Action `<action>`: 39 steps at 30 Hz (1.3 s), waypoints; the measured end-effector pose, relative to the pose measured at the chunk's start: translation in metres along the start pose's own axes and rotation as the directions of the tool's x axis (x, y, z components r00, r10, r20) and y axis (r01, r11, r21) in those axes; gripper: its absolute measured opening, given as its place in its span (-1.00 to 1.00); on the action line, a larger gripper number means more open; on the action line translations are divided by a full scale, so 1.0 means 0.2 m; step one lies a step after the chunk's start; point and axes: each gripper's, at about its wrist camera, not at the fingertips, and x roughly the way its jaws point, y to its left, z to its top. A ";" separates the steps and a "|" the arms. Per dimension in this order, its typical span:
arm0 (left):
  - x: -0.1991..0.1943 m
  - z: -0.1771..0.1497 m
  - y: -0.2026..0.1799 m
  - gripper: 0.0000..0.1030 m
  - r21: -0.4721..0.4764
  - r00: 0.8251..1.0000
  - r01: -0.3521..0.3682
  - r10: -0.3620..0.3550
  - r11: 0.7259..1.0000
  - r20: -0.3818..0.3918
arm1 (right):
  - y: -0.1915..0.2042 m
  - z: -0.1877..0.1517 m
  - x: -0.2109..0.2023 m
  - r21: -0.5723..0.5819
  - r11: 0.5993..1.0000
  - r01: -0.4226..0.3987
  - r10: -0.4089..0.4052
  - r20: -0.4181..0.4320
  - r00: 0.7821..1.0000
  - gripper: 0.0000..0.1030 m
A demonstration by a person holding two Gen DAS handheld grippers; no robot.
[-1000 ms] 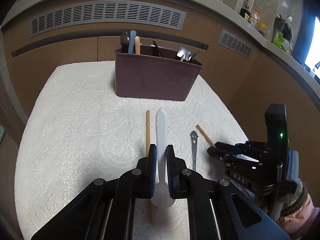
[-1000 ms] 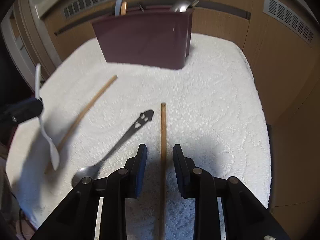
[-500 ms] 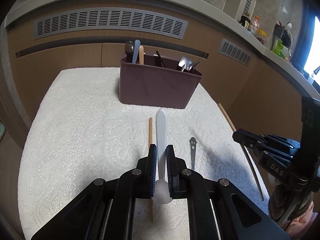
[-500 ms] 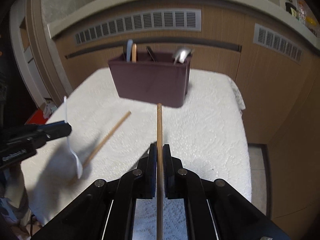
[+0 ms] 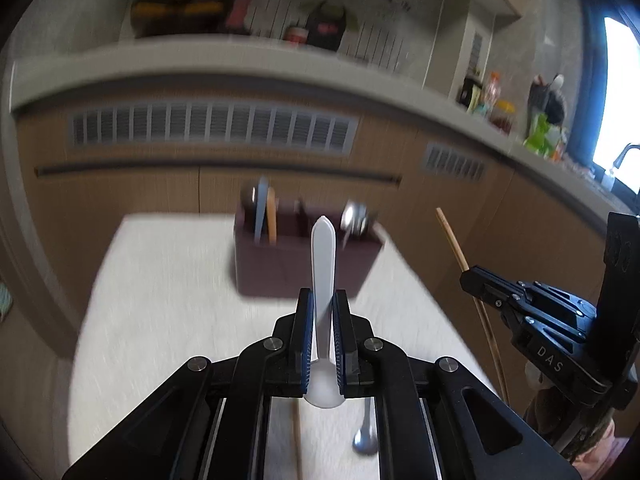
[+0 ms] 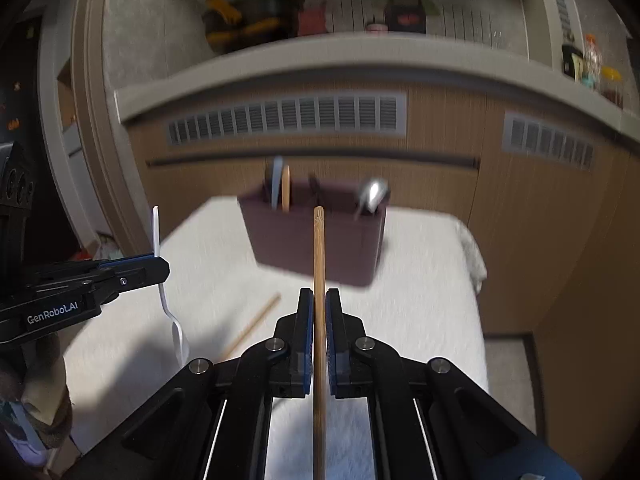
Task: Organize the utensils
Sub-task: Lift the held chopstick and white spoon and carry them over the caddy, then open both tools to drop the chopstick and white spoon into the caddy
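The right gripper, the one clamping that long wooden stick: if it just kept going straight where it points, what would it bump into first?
Probably the dark maroon plastic utensil caddy. The right gripper holds the wooden chopstick aimed at its front wall, so the stick's tip would likely arrive first. Depth is hard to judge; nothing visible stands between.

we had two fisheye views, each looking forward along its own gripper's fingers and tilted somewhat downward. the left wrist view faced the maroon utensil caddy (image 5: pixel 308 256) across the white mat (image 5: pixel 160 300), close behind the left gripper (image 5: pixel 322 320). the right wrist view sat just as close behind the right gripper (image 6: pixel 319 320). both shared the caddy, the mat and the vented cabinet front (image 5: pixel 212 132), and each caught the other gripper at its edge.
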 end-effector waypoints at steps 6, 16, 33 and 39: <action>-0.09 0.40 -0.06 -0.81 0.065 0.974 -0.033 0.017 0.997 0.224 | 0.00 0.46 -0.16 -0.031 0.999 0.012 -0.004 0.259 0.966 -0.89; 0.16 0.64 0.11 -0.81 0.014 0.969 -0.016 0.012 1.000 0.246 | -0.02 0.75 0.00 -0.012 1.000 0.010 -0.005 0.382 0.924 -0.89; 0.66 0.57 0.28 -0.81 -0.039 0.993 0.011 -0.006 0.999 0.119 | -0.11 0.71 0.57 0.009 0.998 0.063 -0.063 0.271 0.961 -0.89; 0.78 0.52 0.29 -0.81 -0.051 0.996 0.003 0.001 0.999 0.085 | -0.13 0.67 0.67 0.003 0.997 0.082 -0.080 0.268 0.960 -0.89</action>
